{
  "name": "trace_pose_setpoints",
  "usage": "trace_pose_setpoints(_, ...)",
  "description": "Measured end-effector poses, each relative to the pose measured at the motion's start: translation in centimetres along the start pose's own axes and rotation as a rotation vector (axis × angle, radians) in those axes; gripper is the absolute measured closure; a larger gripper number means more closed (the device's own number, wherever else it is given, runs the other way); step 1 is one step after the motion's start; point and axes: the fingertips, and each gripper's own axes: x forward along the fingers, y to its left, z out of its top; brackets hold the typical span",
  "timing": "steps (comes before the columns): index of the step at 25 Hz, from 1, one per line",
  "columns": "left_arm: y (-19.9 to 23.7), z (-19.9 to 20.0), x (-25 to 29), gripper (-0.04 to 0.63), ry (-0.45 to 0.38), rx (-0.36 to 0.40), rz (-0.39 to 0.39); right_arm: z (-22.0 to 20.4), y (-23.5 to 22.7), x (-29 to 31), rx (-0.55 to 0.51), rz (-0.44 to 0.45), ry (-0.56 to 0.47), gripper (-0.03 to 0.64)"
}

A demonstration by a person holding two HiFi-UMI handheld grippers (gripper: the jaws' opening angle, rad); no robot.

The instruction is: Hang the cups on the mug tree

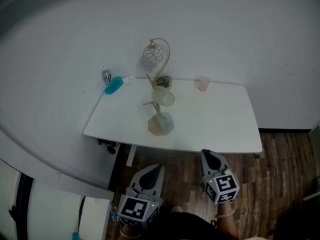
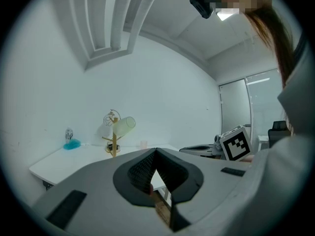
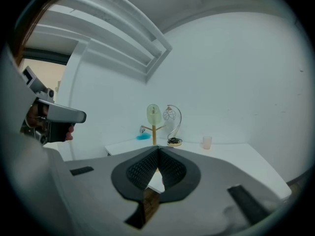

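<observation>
1. A white table [image 1: 225,129] stands against a pale wall, seen steeply from above. The person holding the two tongs stands back from its near edge, over a wood floor [image 1: 280,184].
2. The mug tree [image 3: 153,135], a slim wooden post with short pegs, stands near the middle of the table. A curled wire lamp [image 1: 159,54] stands just behind it.
3. A pale green cup [image 1: 163,97] already hangs from an upper peg of the tree, tipped onto its side.
4. A small pink cup [image 1: 203,83] stands upright on the tabletop near the far edge. It is to the right of the lamp and well apart from the tree, and nothing touches it.
5. At the far left corner lie a teal object [image 1: 114,85] and a small silver container [image 1: 106,75], both too small to identify.
6. The left gripper [image 2: 156,152] is clenched on nothing. Its jaw tips meet, and only table and floor show through the gap beneath them.
7. The right gripper [image 3: 158,150] is likewise closed and empty. It points toward the table and stops short of the near edge.
8. The task looks about half done, with the green cup hung and the pink cup left. What remains is to reach across the table, grasp the pink cup and carry it to a free peg; a lower peg on the tree's left side appears bare
</observation>
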Motion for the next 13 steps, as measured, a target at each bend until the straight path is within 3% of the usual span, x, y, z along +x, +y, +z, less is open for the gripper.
trace_pose_setpoints(8,-0.7,-0.1,-0.5,0.595,-0.004,0.012,-0.007,0.0,0.0,-1.3,0.008,-0.007,-0.002,0.615)
trace_pose_setpoints(13,-1.2,-0.1,-0.7,0.595,-0.006,0.012,-0.004,-0.1,-0.1,-1.5,-0.016,0.012,-0.068,0.615)
